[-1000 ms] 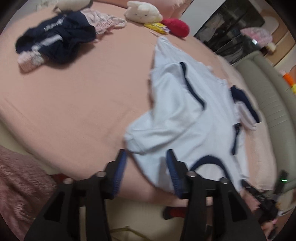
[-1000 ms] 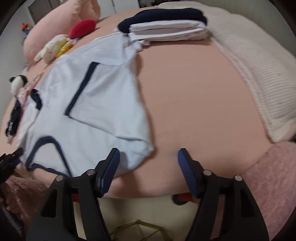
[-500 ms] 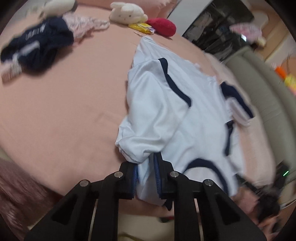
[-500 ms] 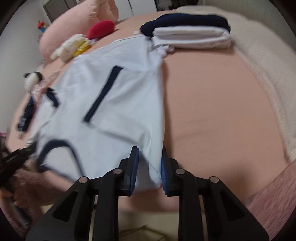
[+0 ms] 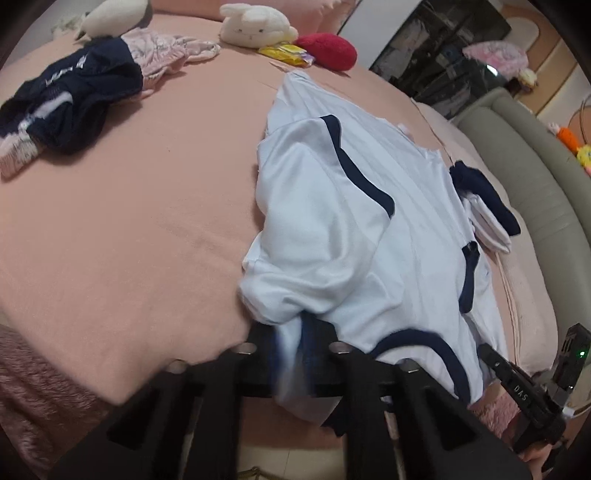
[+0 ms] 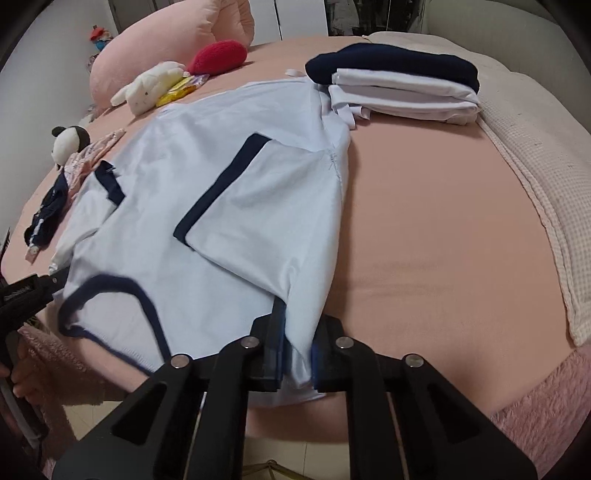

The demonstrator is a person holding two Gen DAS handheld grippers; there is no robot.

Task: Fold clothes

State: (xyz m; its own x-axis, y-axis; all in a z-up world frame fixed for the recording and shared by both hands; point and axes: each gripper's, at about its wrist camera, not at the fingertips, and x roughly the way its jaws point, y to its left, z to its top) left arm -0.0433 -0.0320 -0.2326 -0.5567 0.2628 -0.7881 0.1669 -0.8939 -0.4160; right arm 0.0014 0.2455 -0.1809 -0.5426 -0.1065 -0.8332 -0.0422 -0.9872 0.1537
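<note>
On the bed [image 6: 443, 221], both grippers apparently pinch the shirt's [image 6: 221, 206] shoulders.

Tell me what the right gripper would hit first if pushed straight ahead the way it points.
The right gripper is already clamped on the pale blue shirt, so it would plough into that cloth first; the folded stack lies farther off to the right, probably clear.

Smooth, faintly shiny cloth shirt [image 6: 236, 229] on matt pink bedsheet [image 6: 436, 229].

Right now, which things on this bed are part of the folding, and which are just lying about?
In the job: shirt, left gripper, right gripper, both clamped on its shoulders; folded pile; dark clothes heap.

Lying about: rabbit toy, red cushion, panda toy.
</note>
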